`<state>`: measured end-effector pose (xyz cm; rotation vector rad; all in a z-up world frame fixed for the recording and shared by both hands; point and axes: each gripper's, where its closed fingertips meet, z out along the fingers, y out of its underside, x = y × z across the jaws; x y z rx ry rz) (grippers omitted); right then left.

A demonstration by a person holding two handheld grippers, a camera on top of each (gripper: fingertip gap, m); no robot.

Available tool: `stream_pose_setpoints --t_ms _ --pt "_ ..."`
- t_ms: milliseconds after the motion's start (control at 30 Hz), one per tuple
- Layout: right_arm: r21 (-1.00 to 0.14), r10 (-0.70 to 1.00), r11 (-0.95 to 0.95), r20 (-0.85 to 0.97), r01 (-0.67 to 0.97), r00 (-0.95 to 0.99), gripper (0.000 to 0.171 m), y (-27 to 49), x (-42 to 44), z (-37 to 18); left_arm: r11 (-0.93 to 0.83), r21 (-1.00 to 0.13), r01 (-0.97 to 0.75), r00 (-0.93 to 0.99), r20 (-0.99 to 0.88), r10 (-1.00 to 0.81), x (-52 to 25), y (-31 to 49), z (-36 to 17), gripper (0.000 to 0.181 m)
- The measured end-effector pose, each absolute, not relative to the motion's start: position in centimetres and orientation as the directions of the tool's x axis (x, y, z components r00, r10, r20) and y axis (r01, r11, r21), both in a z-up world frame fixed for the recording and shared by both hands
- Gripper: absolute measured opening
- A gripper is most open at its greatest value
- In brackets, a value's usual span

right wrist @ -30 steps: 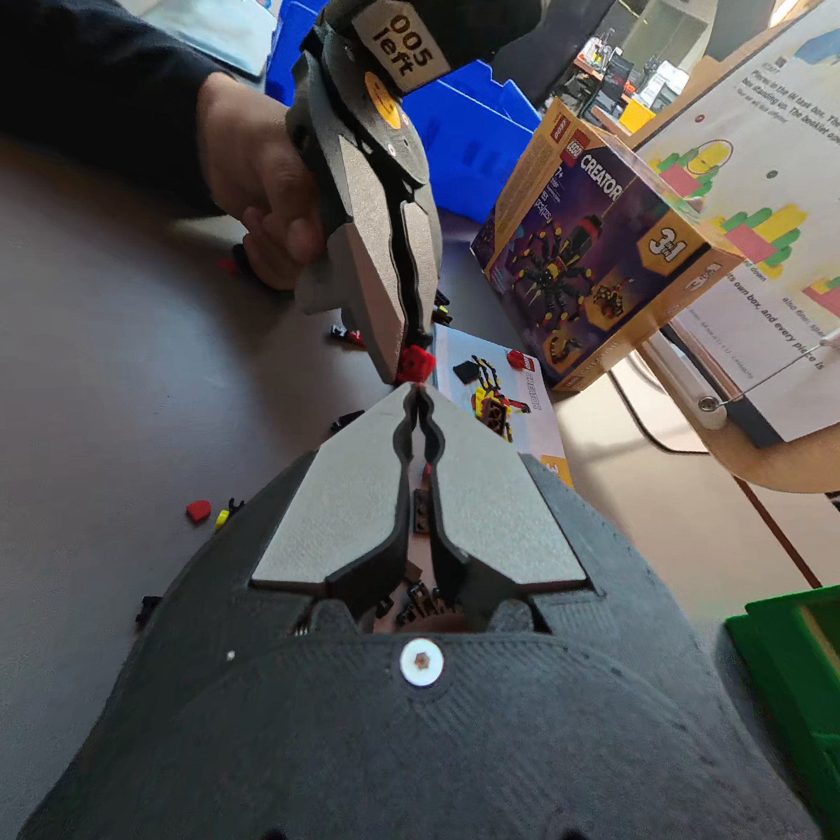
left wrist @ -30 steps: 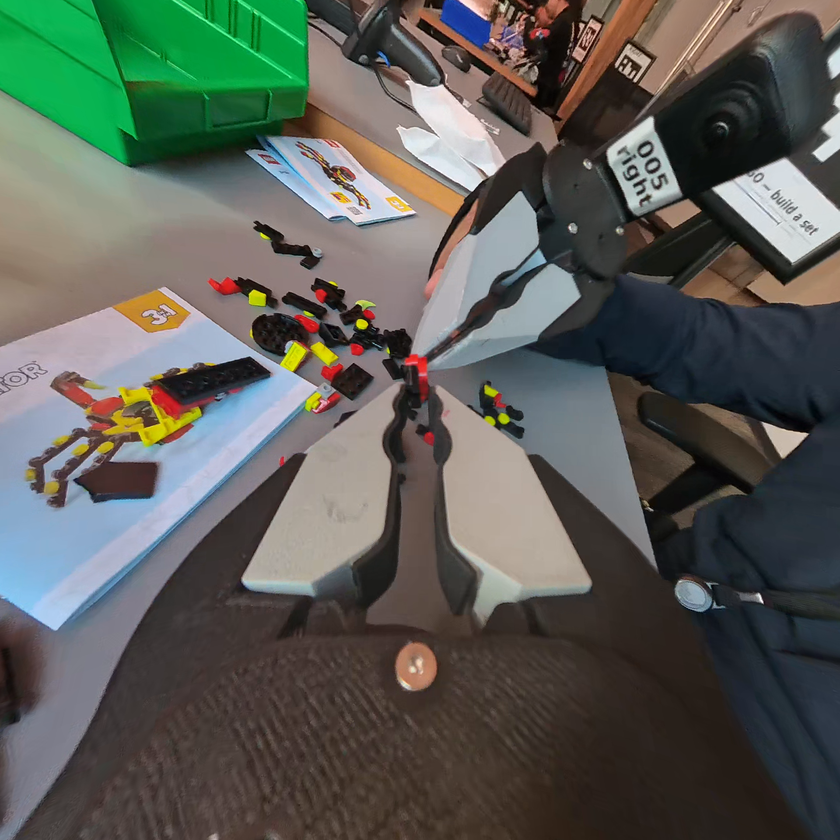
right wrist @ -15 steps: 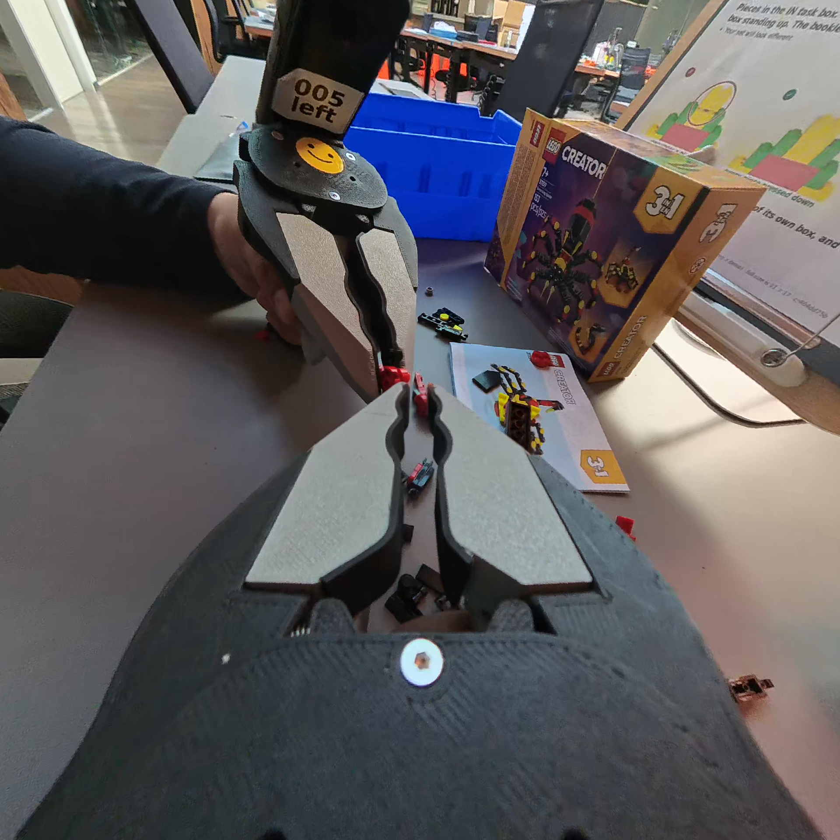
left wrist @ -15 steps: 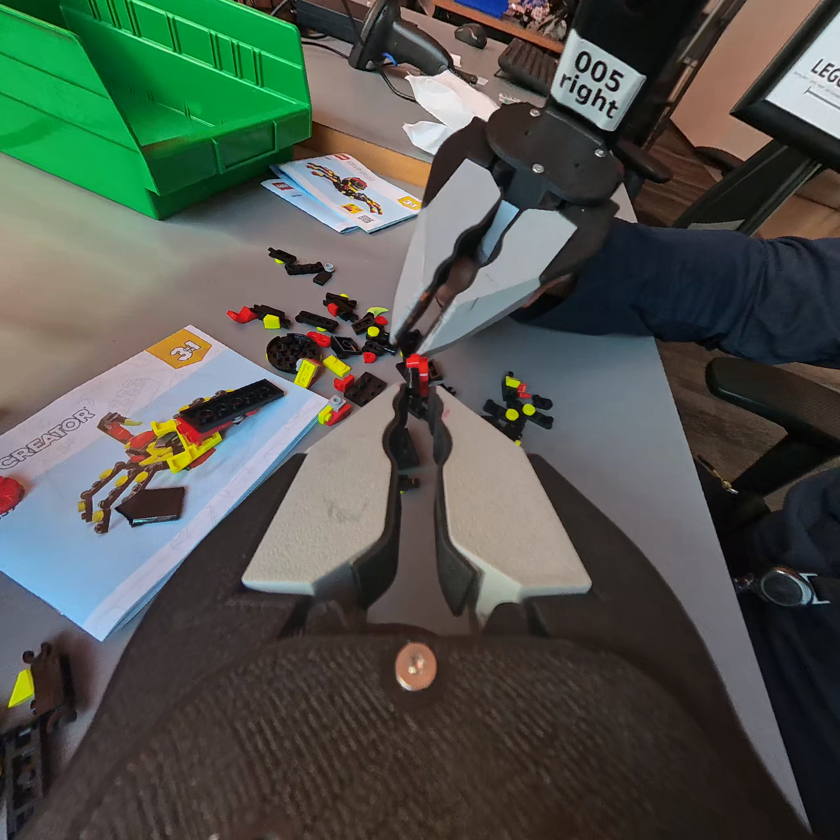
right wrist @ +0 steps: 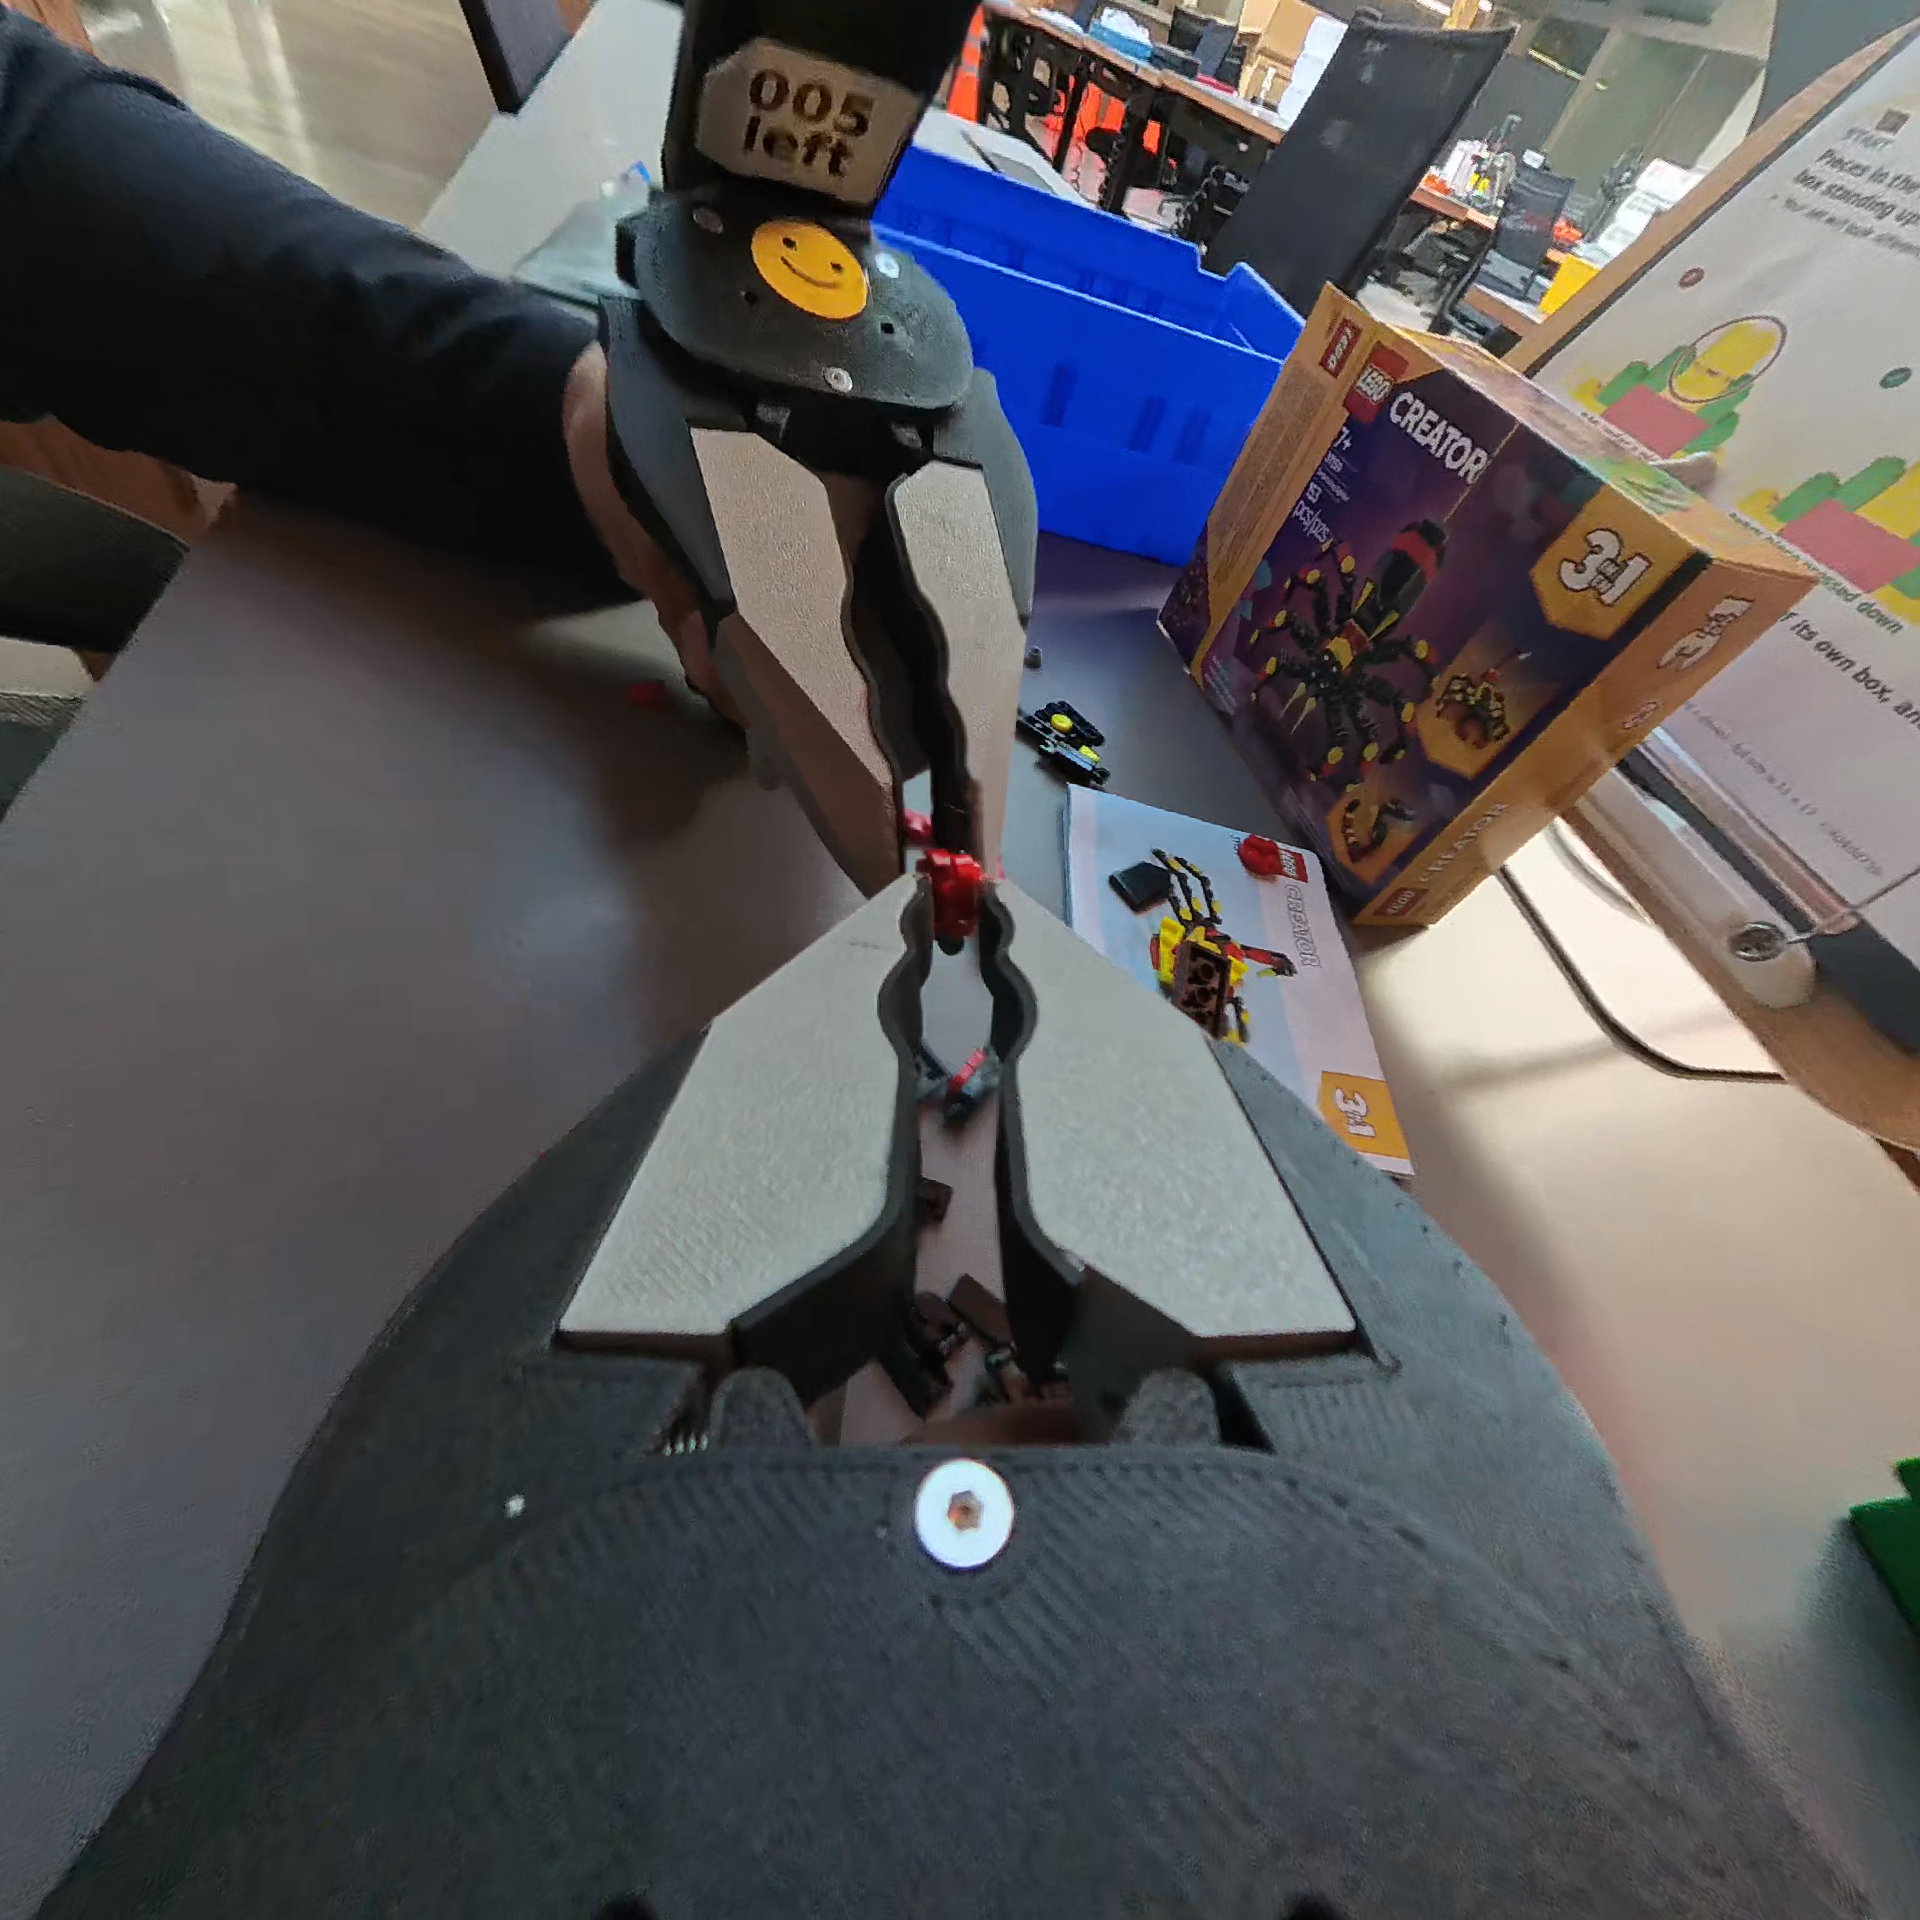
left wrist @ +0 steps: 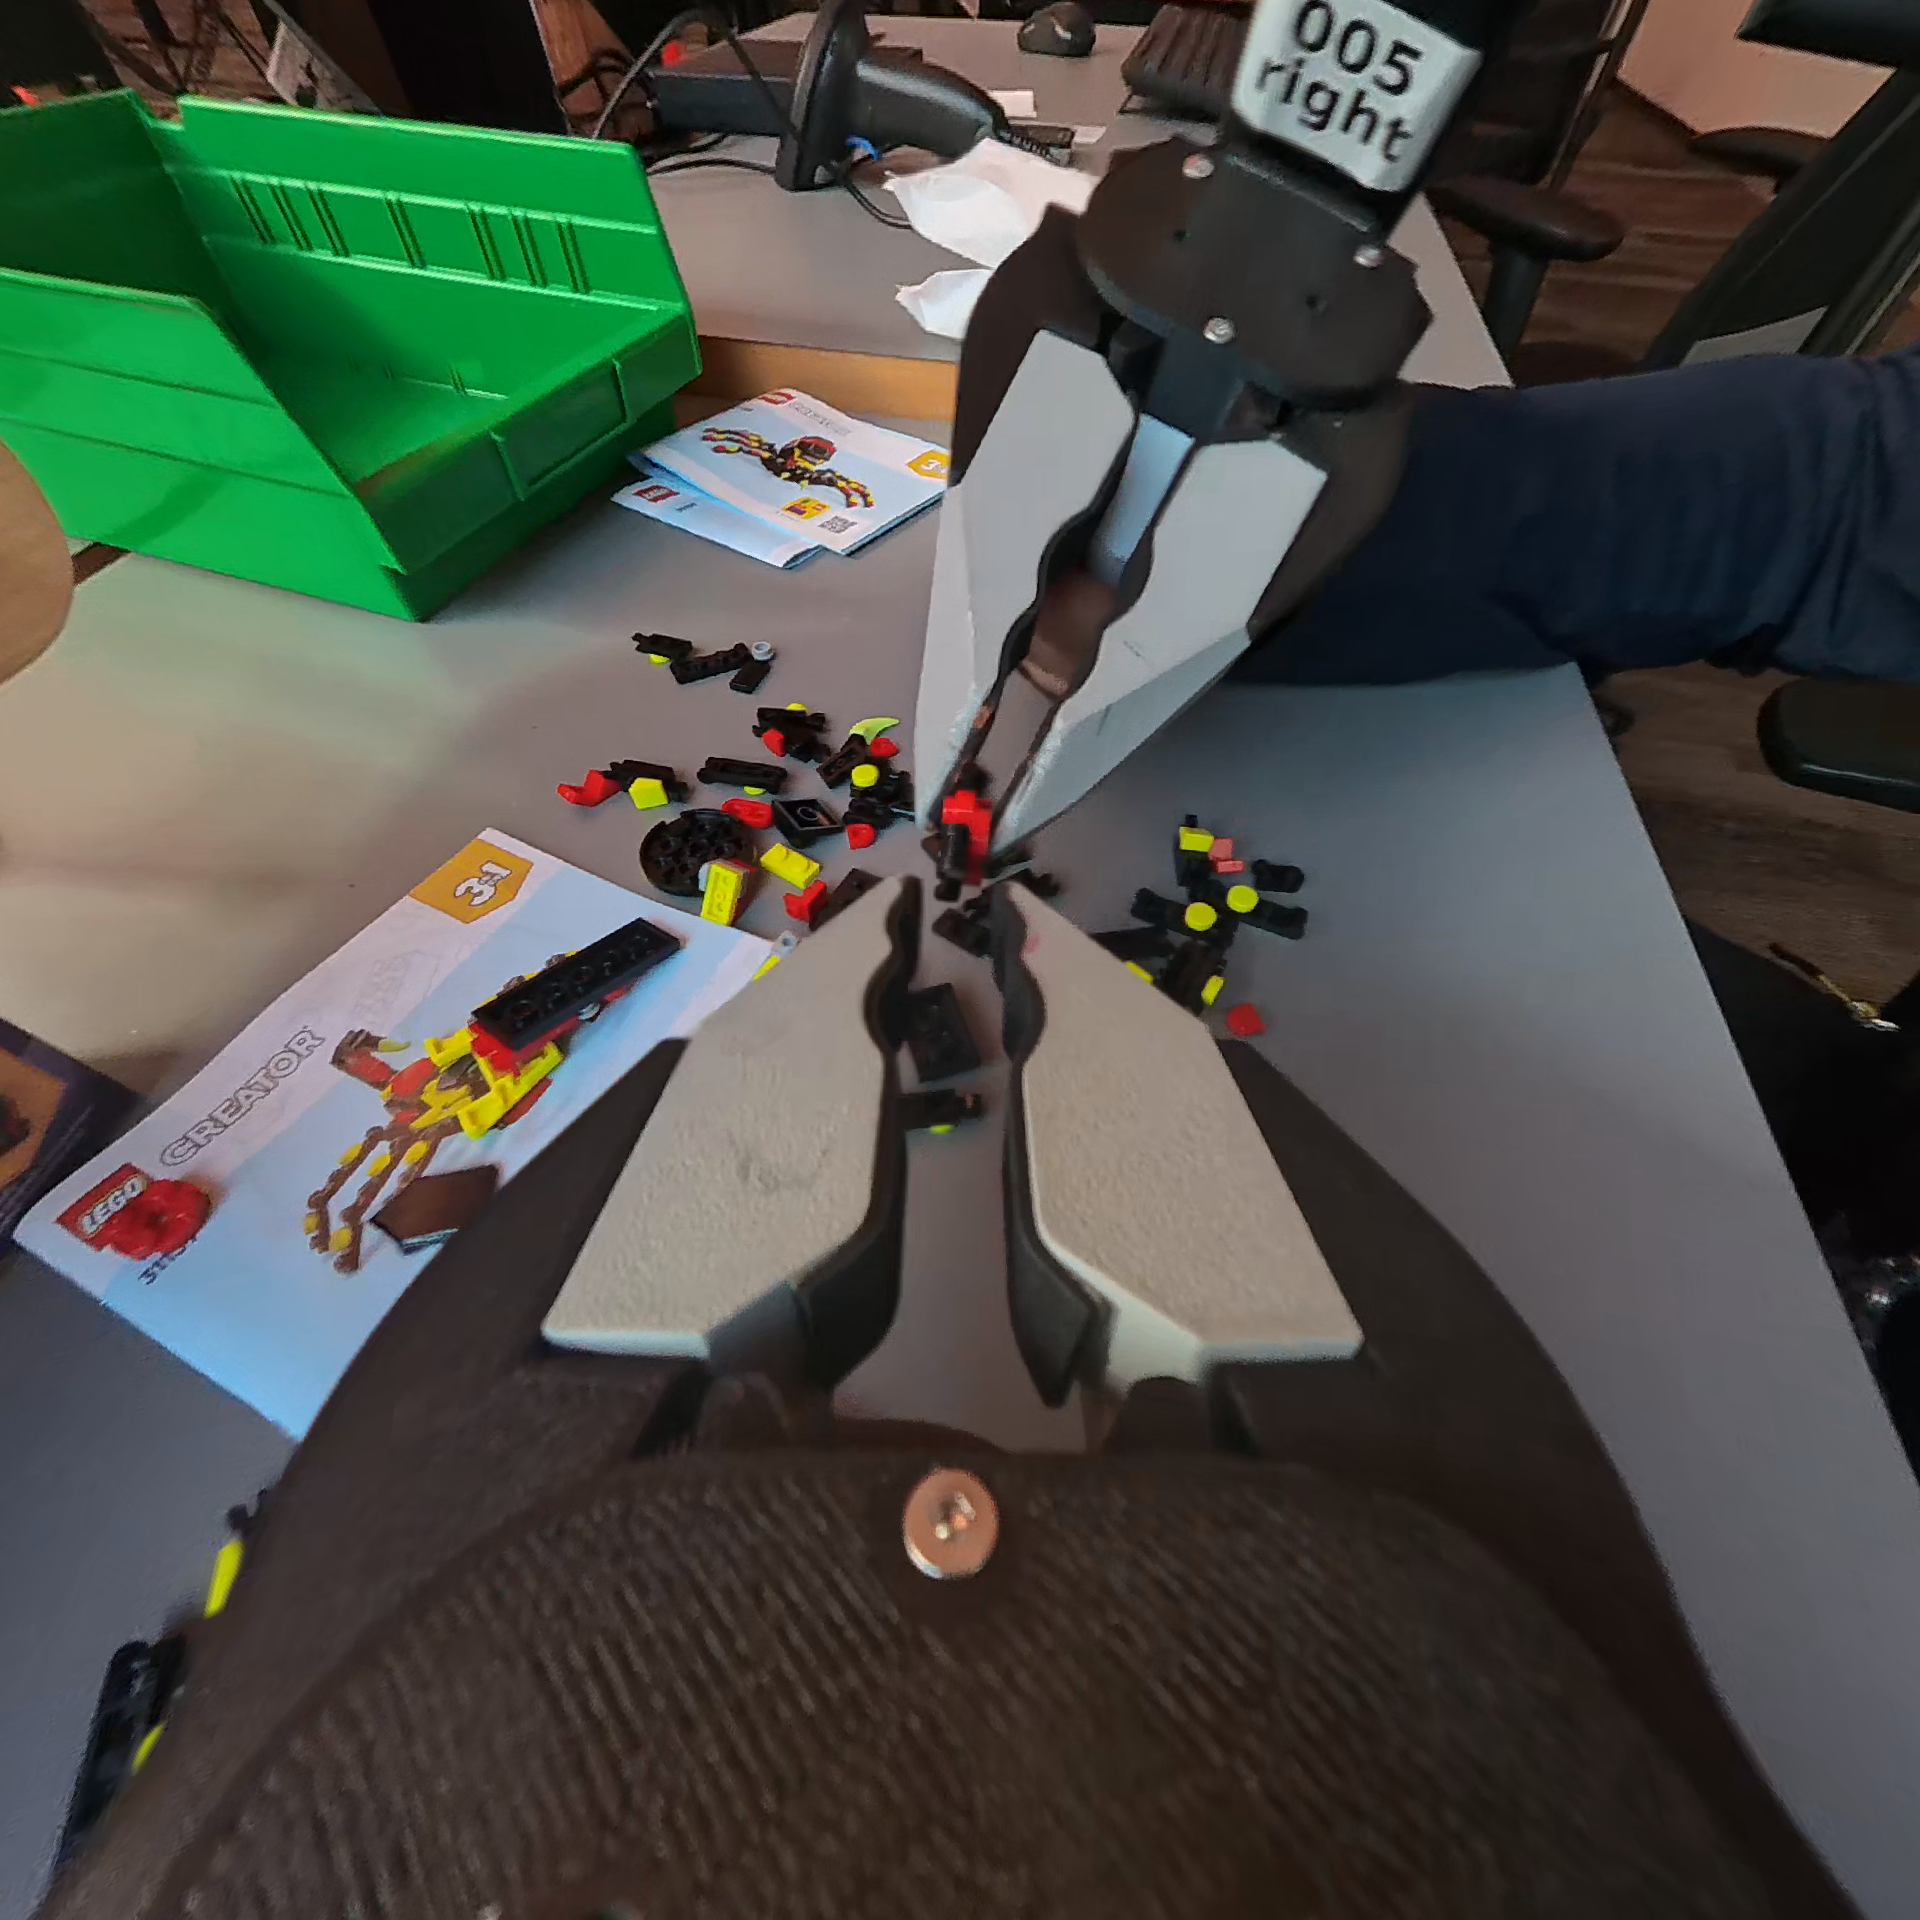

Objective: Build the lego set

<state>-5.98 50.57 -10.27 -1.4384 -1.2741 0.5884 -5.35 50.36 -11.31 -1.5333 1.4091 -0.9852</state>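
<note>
You're early on: most loose pcs (left wrist: 790,821) lie unbuilt far left. Right gripper (left wrist: 971,831) clamps the red piece (left wrist: 962,812); left gripper (left wrist: 951,899) is apart, empty.

right claw (left wrist: 977,831) grips red piece (left wrist: 964,812) | left claw (left wrist: 954,902) parted, just beside it

Your grey table (left wrist: 1455,1039) carried scattered black, red and yellow bricks (left wrist: 790,821). Two instruction booklets (left wrist: 312,1091), a green bin (left wrist: 343,343) and the set's box (right wrist: 1455,644) lay there too.
</note>
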Motion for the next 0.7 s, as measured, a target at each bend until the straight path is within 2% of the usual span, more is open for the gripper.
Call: stream_pose_setpoints --t_ms 33,100,300,533,700 --pt "-0.887 0.893 0.183 0.331 0.424 0.306 0.005 50.8 -5.7 -10.6 -0.044 -0.931 -0.361 0.078 0.016 -0.997 -5.6 50.6 -11.2 0.017" --pt "-0.844 0.86 0.246 0.417 0.477 0.295 0.005 50.9 -5.6 -11.0 -0.048 -0.937 -0.345 0.091 0.017 -0.996 -5.9 51.0 -10.8 0.008" --pt "-0.85 0.872 0.226 0.394 0.476 0.291 0.005 50.7 -5.7 -11.1 -0.043 -0.936 -0.349 0.068 0.021 -0.997 -5.7 50.5 -10.9 0.011" --pt "-0.839 0.877 0.24 0.403 0.488 0.261 0.005 50.3 -6.1 -11.5 -0.028 -0.933 -0.359 0.038 0.016 -0.999 -5.5 50.0 -11.2 0.004" --pt "-0.764 0.779 0.354 0.56 0.539 0.282 0.004 50.6 -6.0 -10.4 -0.389 -0.878 -0.28 0.033 0.396 -0.918 -5.5 50.4 -10.0 0.004"
